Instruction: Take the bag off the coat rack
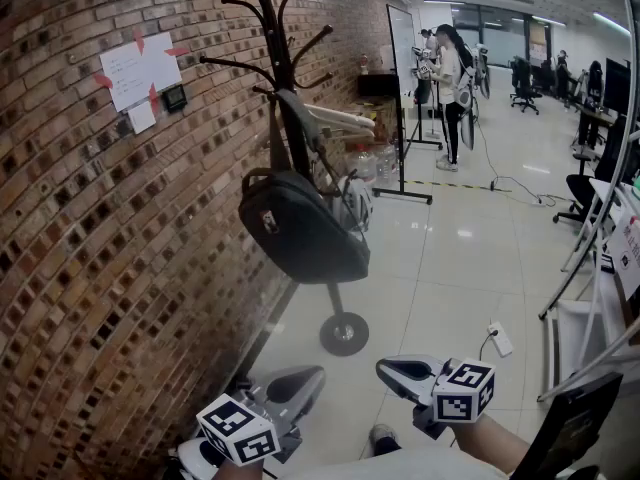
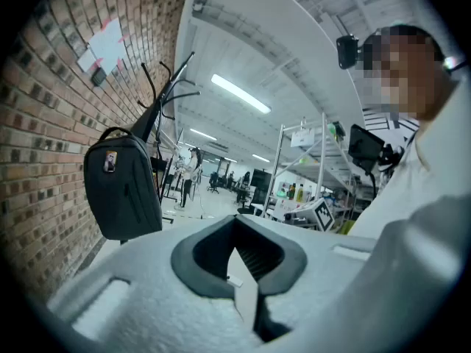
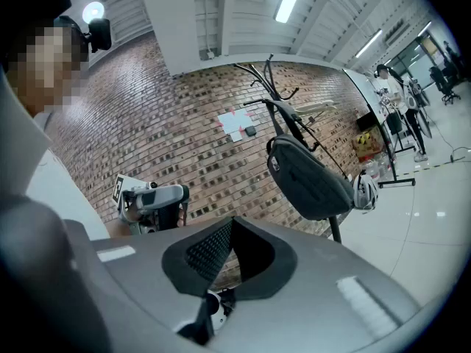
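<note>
A black bag (image 1: 300,228) hangs by its strap from a dark coat rack (image 1: 278,58) against the brick wall, and a white helmet (image 1: 353,204) hangs just behind it. Both grippers are low in the head view, well short of the bag. My left gripper (image 1: 308,374) is shut with nothing in it. To its right, my right gripper (image 1: 386,368) is shut and empty too. The left gripper view has the bag (image 2: 121,190) and rack (image 2: 158,98) at its left, beyond the jaws. In the right gripper view the bag (image 3: 309,182) hangs above the closed jaws.
The brick wall (image 1: 90,268) runs along the left, with paper notes (image 1: 138,70) taped to it. The rack's round base (image 1: 344,333) stands on the glossy floor. A power strip (image 1: 500,340) lies nearby. A whiteboard stand (image 1: 404,48), a person (image 1: 450,78) and metal shelving (image 1: 600,218) stand farther off.
</note>
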Tool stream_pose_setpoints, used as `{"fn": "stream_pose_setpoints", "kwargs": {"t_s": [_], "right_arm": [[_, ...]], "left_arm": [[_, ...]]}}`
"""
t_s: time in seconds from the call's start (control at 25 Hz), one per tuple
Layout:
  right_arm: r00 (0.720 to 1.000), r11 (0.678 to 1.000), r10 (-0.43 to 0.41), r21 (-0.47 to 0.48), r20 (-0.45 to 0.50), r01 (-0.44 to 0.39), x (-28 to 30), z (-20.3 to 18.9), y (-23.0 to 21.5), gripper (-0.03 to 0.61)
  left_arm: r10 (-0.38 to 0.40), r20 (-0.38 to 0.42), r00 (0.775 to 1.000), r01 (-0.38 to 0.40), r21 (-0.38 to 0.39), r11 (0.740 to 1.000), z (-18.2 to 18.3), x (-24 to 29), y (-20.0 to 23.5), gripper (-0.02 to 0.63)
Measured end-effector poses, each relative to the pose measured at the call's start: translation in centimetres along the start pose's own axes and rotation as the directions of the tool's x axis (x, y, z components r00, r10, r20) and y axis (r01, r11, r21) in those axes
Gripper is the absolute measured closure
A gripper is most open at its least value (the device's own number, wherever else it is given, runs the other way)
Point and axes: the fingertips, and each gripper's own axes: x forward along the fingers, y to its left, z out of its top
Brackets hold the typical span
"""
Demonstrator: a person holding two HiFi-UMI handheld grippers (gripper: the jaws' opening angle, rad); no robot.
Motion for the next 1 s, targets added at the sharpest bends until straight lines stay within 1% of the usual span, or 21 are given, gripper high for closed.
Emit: {"fn": "stream_pose_setpoints", "kwargs": {"t_s": [0.16,0.24,0.36,0.44,0.52,0.56,0.68,0.76,0.84,0.92,1.0], "right_arm": [[1.000,1.000,-0.008,-0.004,0.013,0.008,1.3,5.0,-7.6,0.578],[1.000,1.000,-0.018,-0.009,0.014,0.019,1.6,7.3,-11.0,0.577],[0.999,0.998,-0.037,-0.052,0.011,0.038,1.9,11.0,-14.3,0.577],[0.999,0.996,-0.048,-0.075,0.018,0.050,2.1,13.1,-15.5,0.577],[0.999,0.995,-0.047,-0.082,0.027,0.049,2.2,14.5,-16.3,0.578],[0.999,0.995,-0.045,-0.087,0.028,0.048,2.5,14.9,-16.6,0.578],[0.998,0.993,-0.039,-0.105,0.038,0.043,3.7,16.2,-17.7,0.577],[0.998,0.993,-0.032,-0.115,0.048,0.037,4.5,17.2,-18.2,0.578],[0.998,0.991,-0.034,-0.130,0.051,0.041,5.4,18.3,-19.0,0.577],[0.997,0.988,-0.044,-0.143,0.057,0.052,6.3,19.8,-20.2,0.578],[0.996,0.986,-0.057,-0.155,0.068,0.067,7.1,21.4,-21.5,0.577]], "left_arm": [[0.004,-0.003,1.000,-0.004,0.036,0.999,3.3,7.2,4.8,0.614],[0.010,0.019,1.000,-0.010,0.048,0.999,5.5,10.1,6.8,0.613],[0.011,0.083,0.997,-0.019,0.092,0.996,9.7,12.9,8.9,0.613],[0.022,0.136,0.990,-0.034,0.086,0.996,12.0,13.6,10.2,0.566],[0.031,0.176,0.984,-0.045,0.077,0.996,13.9,13.9,11.6,0.496],[0.038,0.193,0.981,-0.056,0.085,0.995,14.8,14.0,12.5,0.457],[0.076,0.232,0.970,-0.111,0.142,0.984,17.9,13.9,15.1,0.399],[0.101,0.238,0.966,-0.150,0.194,0.969,19.9,14.1,17.0,0.342],[0.113,0.235,0.965,-0.169,0.236,0.957,21.9,14.8,19.1,0.315],[0.113,0.237,0.965,-0.177,0.266,0.948,24.3,15.8,21.5,0.303],[0.125,0.240,0.963,-0.197,0.307,0.931,26.9,16.9,24.2,0.284]]}}
